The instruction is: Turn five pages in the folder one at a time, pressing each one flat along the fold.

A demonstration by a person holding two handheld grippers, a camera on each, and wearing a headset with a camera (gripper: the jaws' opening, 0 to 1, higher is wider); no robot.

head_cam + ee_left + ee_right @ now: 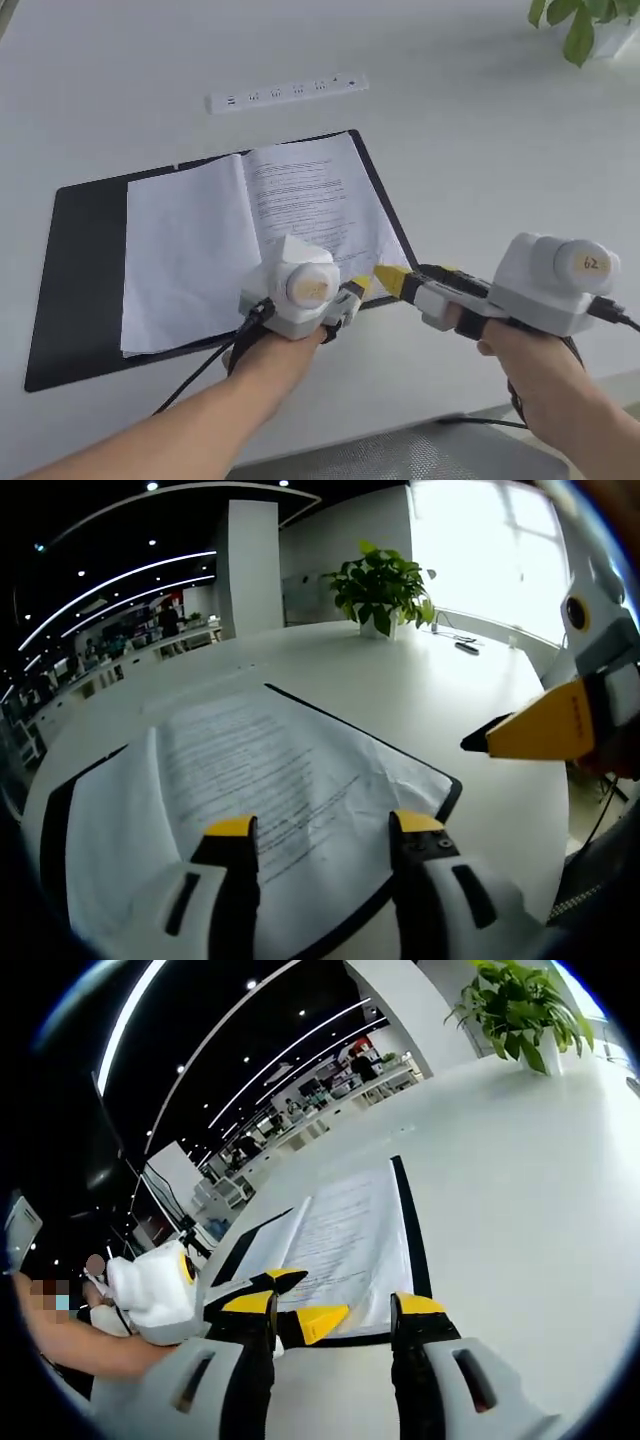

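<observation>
Head view: folder [80, 300], black, lies open on the tabletop [480, 150] straight ahead of you, with a blank sheet [185, 250] on its left half and a printed page [310, 195] on its right. Fold [250, 230]: runs from the near edge away from you, slightly slanted, and lies to the left of both grippers. Left gripper [325, 825]: jaws wide, holding nothing, poised over the near edge of the printed page, between fold and outer corner. Right gripper [335, 1305]: jaws wide, empty, tips just beside the page's near right corner, pointing towards the left gripper. Judgement: your right gripper is nearer the page's free edge, so the lift likely falls to it. The page would swing leftward across the fold, where your left gripper is well placed to press.
</observation>
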